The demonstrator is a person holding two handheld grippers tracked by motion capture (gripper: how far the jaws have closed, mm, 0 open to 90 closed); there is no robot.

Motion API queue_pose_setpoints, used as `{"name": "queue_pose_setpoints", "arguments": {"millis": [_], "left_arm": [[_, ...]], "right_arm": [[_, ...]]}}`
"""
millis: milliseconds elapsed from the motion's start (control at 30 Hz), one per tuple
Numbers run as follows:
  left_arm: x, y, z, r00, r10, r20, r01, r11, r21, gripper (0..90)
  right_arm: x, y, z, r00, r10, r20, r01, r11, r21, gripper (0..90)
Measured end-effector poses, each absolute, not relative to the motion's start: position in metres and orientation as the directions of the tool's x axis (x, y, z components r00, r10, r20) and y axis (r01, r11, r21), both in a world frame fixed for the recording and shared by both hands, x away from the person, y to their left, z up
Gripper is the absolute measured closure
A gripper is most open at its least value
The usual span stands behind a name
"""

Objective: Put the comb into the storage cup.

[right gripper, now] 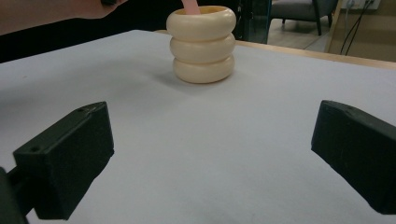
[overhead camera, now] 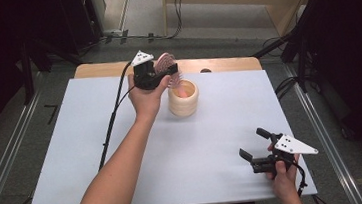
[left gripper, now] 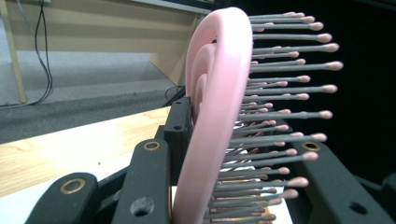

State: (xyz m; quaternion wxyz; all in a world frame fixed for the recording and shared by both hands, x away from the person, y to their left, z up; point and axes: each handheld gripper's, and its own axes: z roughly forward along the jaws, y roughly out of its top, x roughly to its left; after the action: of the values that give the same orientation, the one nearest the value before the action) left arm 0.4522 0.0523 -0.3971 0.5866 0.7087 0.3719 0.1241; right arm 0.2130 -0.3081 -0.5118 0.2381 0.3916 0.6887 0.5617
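Note:
A pink hairbrush [overhead camera: 166, 62] with grey pink-tipped bristles stands upright, held by its head in my left gripper [overhead camera: 168, 74], which is shut on it. Close up in the left gripper view, the hairbrush [left gripper: 217, 93] sits between the two black jaws of the left gripper [left gripper: 233, 163], bristles pointing right. Its handle [right gripper: 190, 5] reaches down into a cream ribbed cup [overhead camera: 184, 99] near the table's far middle. The cup [right gripper: 203, 44] stands upright. My right gripper [overhead camera: 252, 143] rests low at the front right, open and holding nothing, aimed at the cup in the right gripper view [right gripper: 210, 154].
A white sheet [overhead camera: 199, 150] covers the wooden table [overhead camera: 225, 63]. The left gripper's black cable [overhead camera: 113, 118] trails over the left part of the sheet. Dark stands and floor cables surround the table.

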Motion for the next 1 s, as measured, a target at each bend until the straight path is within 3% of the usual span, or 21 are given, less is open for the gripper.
{"name": "queue_pose_setpoints", "arguments": {"millis": [600,900,1000], "left_arm": [[0.452,0.047,-0.413,0.674,0.681,-0.285,0.412,-0.026,0.911,63.4],[0.456,0.051,-0.42,0.668,0.654,-0.354,0.463,0.007,0.887,61.4],[0.457,0.053,-0.419,0.654,0.669,-0.353,0.465,0.012,0.885,43.8]], "right_arm": [[0.213,-0.308,-0.512,-0.58,0.807,0.112,0.271,0.062,0.961,0.0],[0.213,-0.308,-0.512,-0.581,0.806,0.112,0.272,0.063,0.96,0.0],[0.213,-0.308,-0.512,-0.581,0.806,0.112,0.272,0.063,0.96,0.0]]}}
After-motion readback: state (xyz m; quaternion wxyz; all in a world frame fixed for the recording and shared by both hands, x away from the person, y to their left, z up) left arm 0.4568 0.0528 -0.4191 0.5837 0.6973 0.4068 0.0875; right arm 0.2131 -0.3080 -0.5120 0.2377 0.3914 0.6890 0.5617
